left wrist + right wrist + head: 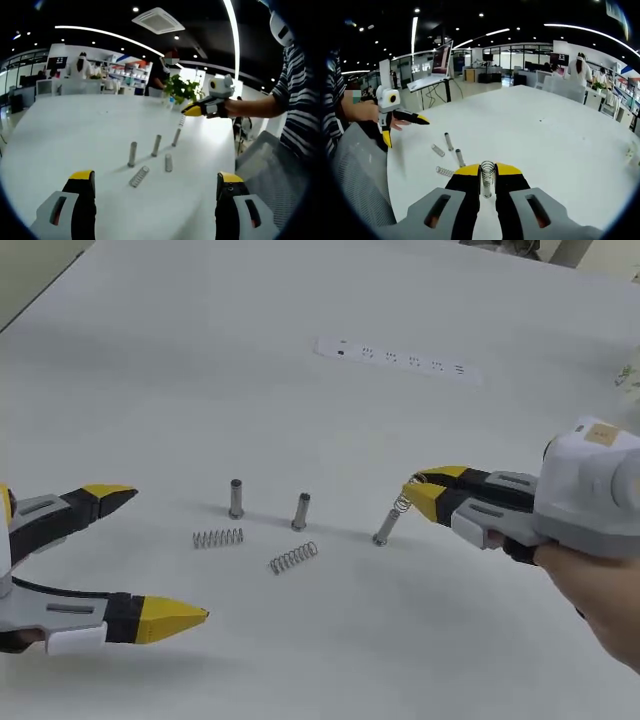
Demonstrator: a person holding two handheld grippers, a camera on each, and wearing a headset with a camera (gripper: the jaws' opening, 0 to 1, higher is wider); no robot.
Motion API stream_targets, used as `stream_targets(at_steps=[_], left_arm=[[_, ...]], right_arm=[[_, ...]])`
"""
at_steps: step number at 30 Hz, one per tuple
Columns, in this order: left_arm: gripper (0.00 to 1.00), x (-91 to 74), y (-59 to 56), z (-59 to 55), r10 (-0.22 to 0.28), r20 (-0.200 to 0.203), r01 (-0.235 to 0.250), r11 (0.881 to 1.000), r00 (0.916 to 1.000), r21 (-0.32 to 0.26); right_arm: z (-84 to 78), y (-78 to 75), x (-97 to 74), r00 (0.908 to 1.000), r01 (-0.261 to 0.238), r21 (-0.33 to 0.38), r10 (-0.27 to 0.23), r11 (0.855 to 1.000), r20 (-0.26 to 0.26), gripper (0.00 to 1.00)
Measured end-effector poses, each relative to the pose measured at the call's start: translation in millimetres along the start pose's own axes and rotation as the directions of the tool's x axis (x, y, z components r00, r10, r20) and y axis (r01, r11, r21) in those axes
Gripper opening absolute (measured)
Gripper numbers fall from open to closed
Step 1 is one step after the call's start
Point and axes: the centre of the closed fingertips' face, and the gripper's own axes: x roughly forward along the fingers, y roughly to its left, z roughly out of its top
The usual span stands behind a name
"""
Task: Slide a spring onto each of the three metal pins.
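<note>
Right gripper (487, 170): jaws closed on a held spring (487, 179), which is pinched upright between the yellow tips. In the head view the held spring's lower end meets the top of the leaning pin (384, 528), which tilts toward the jaws with its foot on the white counter (330, 650). Whether the coil has passed over the pin's tip cannot be told.

Left gripper (163, 553): jaws spread wide and gripping nothing, above the counter and well apart from the parts.

Between the two grippers, the middle pin (301, 510) and the far pin (236, 497) stand upright and bare, in a row with the leaning pin. The left loose spring (218, 538) lies flat just in front of the far pin. The right loose spring (293, 557) lies just in front of the middle pin.

A white power strip (400, 358) lies farther back. A hand (590, 590) grips the right gripper's handle.
</note>
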Motion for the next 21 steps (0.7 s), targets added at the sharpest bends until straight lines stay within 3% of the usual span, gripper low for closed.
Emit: stream_targets(at_steps=[14, 21], left_arm=[[0.98, -2.6, 2.1, -0.7, 0.008, -0.003, -0.008, 1.000, 1.0000, -0.007], [0.98, -2.6, 0.5, -2.2, 0.005, -0.006, -0.005, 1.000, 1.0000, -0.009]], right_arm=[[-18.9, 1.1, 11.3, 0.9990, -0.011, 0.016, 0.012, 1.000, -0.043, 0.07], [-35.9, 6.0, 17.4, 0.9964, -0.025, 0.033, 0.028, 0.999, -0.080, 0.07]])
